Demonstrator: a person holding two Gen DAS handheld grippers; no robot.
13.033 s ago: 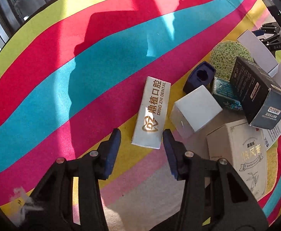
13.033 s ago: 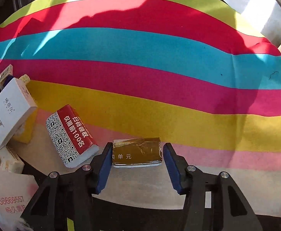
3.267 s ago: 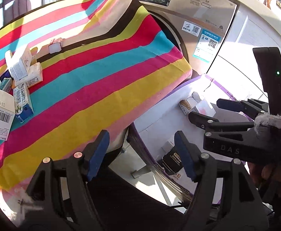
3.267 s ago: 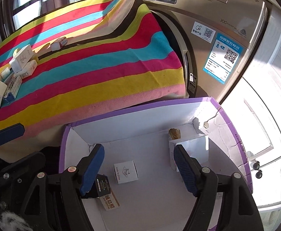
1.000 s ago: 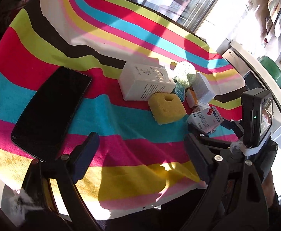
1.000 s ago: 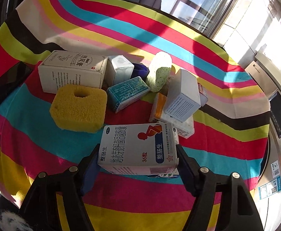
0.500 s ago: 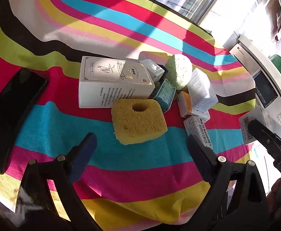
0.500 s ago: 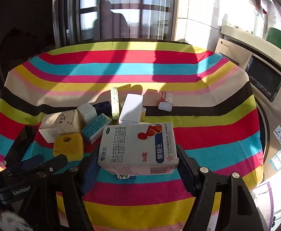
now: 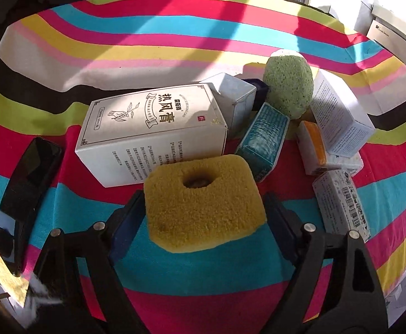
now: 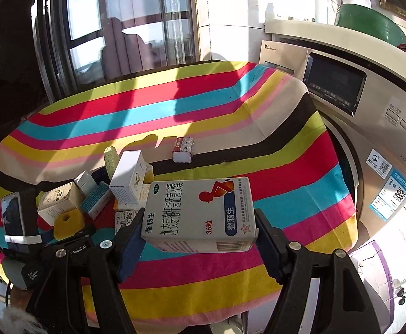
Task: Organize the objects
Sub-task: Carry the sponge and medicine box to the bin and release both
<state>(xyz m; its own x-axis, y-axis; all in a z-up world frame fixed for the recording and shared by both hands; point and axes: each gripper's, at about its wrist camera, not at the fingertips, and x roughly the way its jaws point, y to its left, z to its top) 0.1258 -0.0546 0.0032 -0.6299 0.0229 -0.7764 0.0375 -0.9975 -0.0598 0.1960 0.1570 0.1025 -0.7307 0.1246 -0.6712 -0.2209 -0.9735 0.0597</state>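
**Sponge between closing jaws, pill box carried clear of the pile**

In the left wrist view, the left hand-held gripper [image 9: 204, 217] has its jaws closing around a yellow sponge [image 9: 203, 204] with a round hole. The sponge sits between the blue pads [image 9: 123, 232]; whether they press it yet I cannot tell. It lies on the striped cloth [image 9: 175, 36] that covers the counter. At 11 o'clock from the sponge, touching it, lies a big white box [image 9: 152, 136] with Chinese print. At 9 o'clock a black phone [image 9: 26, 194] lies flat. At 1 o'clock a teal box [image 9: 264, 142] leans against the white box's end, and at 3 o'clock lies a barcoded box [image 9: 342, 206]. Farther off, at 1 o'clock, an orange-and-white box [image 9: 318, 150] carries a tilted white carton [image 9: 339, 117], and a green sponge [image 9: 289, 86] stands on edge behind the teal box.

In the right wrist view, the right hand-held gripper [image 10: 198, 239] pinches a white pill box [image 10: 200, 214] across its ends, held in the air above the cloth. At 10 o'clock beyond it sits the pile. At 12 o'clock a small red-and-white box [image 10: 183, 149] lies alone. At 2 o'clock stands a washing machine [image 10: 369, 117].
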